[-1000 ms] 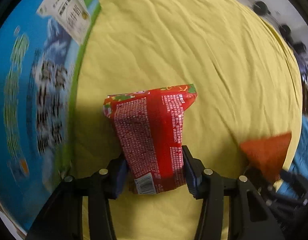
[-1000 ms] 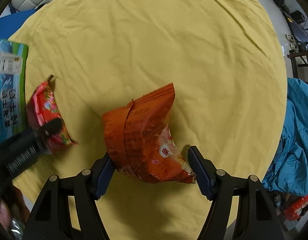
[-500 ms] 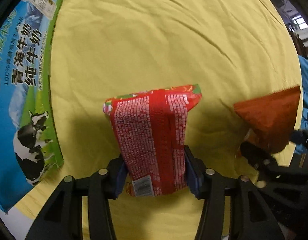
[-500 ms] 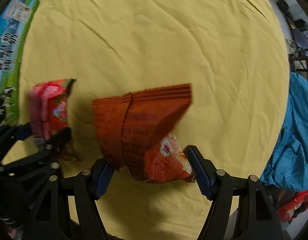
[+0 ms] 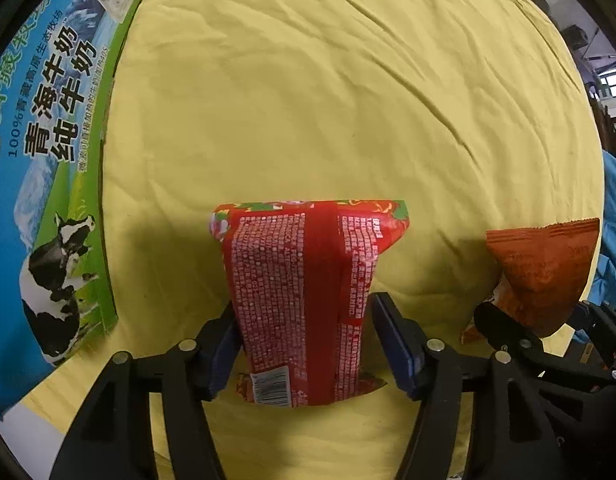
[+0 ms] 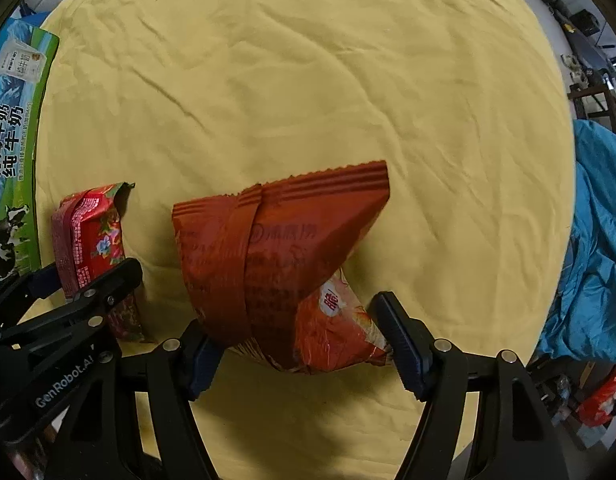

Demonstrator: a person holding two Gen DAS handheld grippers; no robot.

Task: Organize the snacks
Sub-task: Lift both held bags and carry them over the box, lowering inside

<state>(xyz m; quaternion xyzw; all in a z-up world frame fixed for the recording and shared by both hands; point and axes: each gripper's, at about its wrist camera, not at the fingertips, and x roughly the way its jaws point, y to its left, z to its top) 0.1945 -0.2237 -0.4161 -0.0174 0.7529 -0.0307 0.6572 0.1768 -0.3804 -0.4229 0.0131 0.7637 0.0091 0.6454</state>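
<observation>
A red snack packet (image 5: 304,292) with white print and a barcode stands upright between the fingers of my left gripper (image 5: 308,344), which is shut on it above the yellow cloth (image 5: 308,100). My right gripper (image 6: 296,336) is shut on an orange-red snack bag (image 6: 276,256), held tilted over the cloth. Each view shows the other pair: the orange bag (image 5: 543,268) at the right in the left wrist view, the red packet (image 6: 90,236) at the left in the right wrist view.
A blue and green milk carton box (image 5: 40,152) with a cow picture lies flat at the cloth's left edge, also seen as the box (image 6: 12,148). Blue fabric (image 6: 595,248) hangs off the right side. Furniture stands beyond the far right edge.
Both grippers pulled back and turned with their packets held. The milk box slid further left in view, and the two packets now sit side by side, closer together.
</observation>
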